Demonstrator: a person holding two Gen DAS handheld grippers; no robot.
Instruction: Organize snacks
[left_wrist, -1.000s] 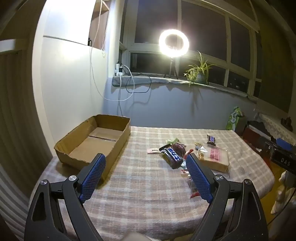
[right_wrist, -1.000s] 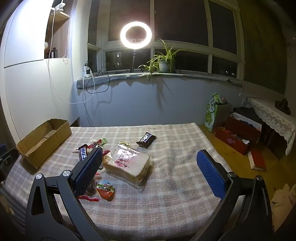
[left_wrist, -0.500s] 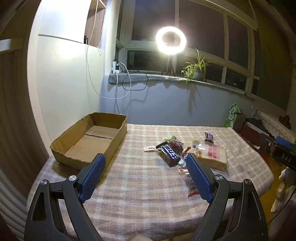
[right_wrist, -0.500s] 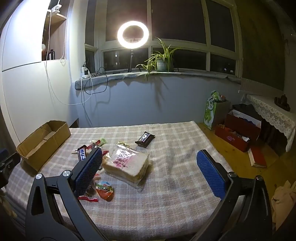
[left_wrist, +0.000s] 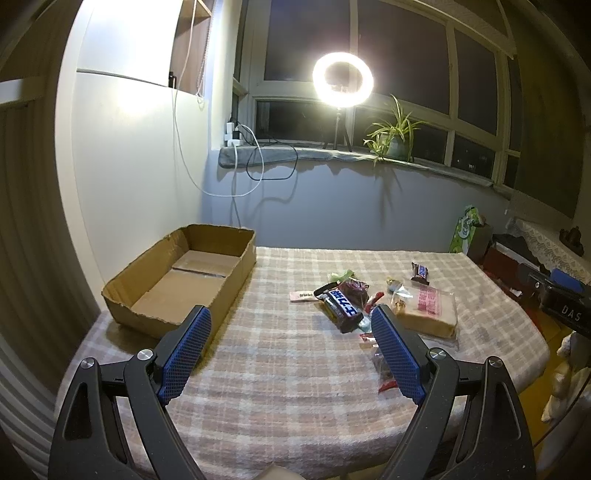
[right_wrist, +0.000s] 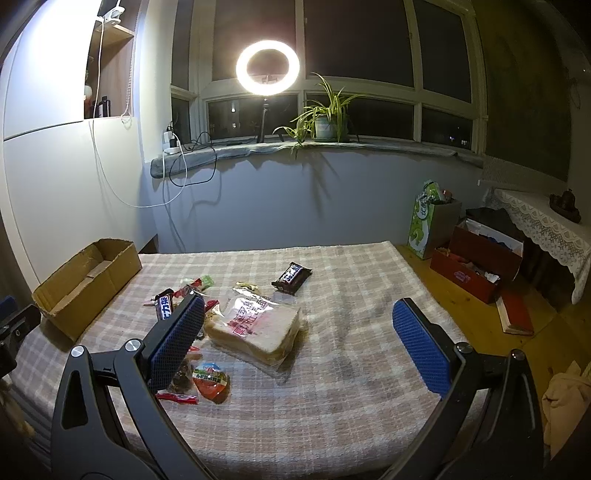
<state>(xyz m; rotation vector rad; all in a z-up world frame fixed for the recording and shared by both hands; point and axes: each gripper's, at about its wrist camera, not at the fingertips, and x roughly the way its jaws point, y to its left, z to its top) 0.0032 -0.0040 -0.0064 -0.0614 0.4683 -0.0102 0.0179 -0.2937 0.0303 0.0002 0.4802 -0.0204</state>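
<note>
Both views have pulled back slightly, the snacks sitting lower than before. The cardboard box (left_wrist: 184, 280) lies empty at the surface's (left_wrist: 280, 369) left. The left tool (left_wrist: 291, 350) gapes wide, holding nothing. Right of it, the bagged bread (right_wrist: 258, 332) lies among candy bars (right_wrist: 291, 277); the right tool (right_wrist: 299, 343) hangs spread, empty.

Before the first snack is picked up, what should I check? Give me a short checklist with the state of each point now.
1. Left gripper open, holds nothing: ok.
2. Right gripper open, holds nothing: ok.
3. Box has room, no snack inside: ok.
4. Bread bag lies free on the cloth, reachable: ok.
5. Small snacks lie separate: not ok, several overlap.
6. Bread bag sealed: cannot tell.
</note>
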